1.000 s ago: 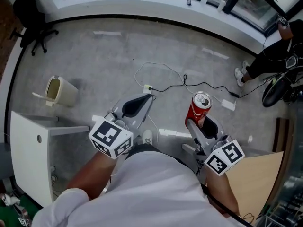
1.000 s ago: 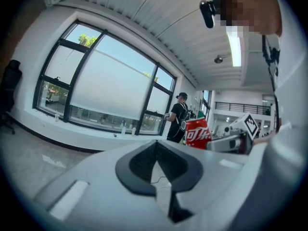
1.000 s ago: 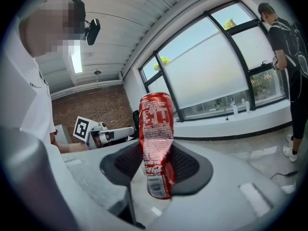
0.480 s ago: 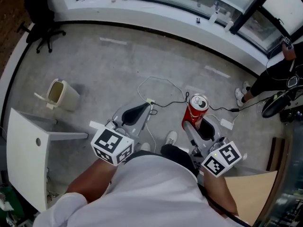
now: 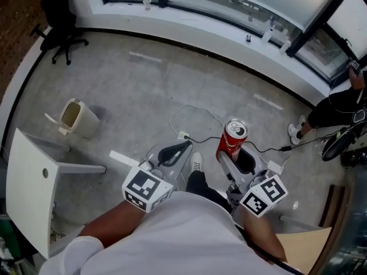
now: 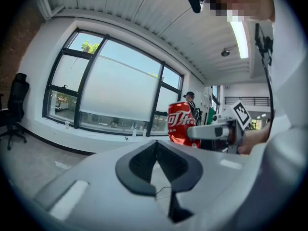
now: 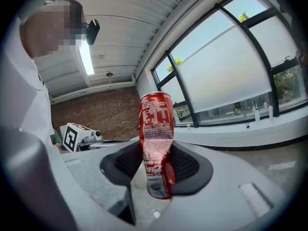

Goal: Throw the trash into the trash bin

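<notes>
A red soda can (image 5: 232, 142) stands upright in my right gripper (image 5: 236, 155), whose jaws are shut on its lower half. In the right gripper view the can (image 7: 156, 143) is dented where the black pads (image 7: 190, 165) squeeze it. My left gripper (image 5: 182, 148) is held level beside it, shut with nothing between its tips (image 6: 156, 146). From the left gripper view the can (image 6: 182, 124) shows to the right. The beige trash bin (image 5: 79, 117), its swing lid tipped open, stands on the floor far to the left of both grippers.
A white table (image 5: 34, 176) sits at the near left, just below the bin. Cables (image 5: 195, 116) and a white power strip (image 5: 274, 168) lie on the grey floor ahead. An office chair (image 5: 60, 16) stands at the back left; a person (image 5: 344, 105) is at the right.
Both grippers have moved forward over the floor, the right one carrying the can leftward in the view. A shoe now shows between them. Both grips are unchanged.
</notes>
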Action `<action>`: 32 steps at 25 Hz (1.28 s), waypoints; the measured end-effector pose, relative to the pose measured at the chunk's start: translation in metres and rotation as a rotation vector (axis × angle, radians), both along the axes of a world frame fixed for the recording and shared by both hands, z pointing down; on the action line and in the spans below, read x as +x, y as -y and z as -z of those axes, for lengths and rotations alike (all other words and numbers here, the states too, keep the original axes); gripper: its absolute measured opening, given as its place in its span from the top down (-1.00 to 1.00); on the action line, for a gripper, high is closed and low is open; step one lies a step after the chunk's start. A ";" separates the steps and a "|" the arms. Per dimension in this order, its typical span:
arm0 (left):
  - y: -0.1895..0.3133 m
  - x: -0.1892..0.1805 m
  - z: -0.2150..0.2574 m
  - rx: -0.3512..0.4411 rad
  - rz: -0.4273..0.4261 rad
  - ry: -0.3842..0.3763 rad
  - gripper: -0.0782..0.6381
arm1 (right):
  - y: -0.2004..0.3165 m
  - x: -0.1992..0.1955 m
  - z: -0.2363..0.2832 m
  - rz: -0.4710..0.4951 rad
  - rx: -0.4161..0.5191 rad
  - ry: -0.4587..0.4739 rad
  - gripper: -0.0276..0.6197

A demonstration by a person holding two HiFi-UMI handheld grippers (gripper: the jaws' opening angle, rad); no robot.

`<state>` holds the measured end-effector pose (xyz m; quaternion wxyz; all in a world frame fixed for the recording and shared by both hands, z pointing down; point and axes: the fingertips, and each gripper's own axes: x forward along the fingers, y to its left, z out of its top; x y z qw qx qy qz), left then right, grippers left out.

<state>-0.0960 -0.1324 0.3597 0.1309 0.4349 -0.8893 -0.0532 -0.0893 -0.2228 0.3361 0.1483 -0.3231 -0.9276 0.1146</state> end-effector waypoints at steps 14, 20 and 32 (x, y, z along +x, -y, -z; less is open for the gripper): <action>0.036 -0.107 0.027 0.018 0.050 0.020 0.76 | 0.059 -0.091 0.014 -0.015 -0.035 0.051 0.38; 0.059 -0.147 0.028 -0.013 0.079 0.033 0.76 | 0.096 -0.126 0.010 -0.023 -0.036 0.058 0.38; 0.095 -0.199 0.015 -0.097 0.164 -0.020 0.76 | 0.133 -0.195 0.001 0.048 -0.097 0.070 0.38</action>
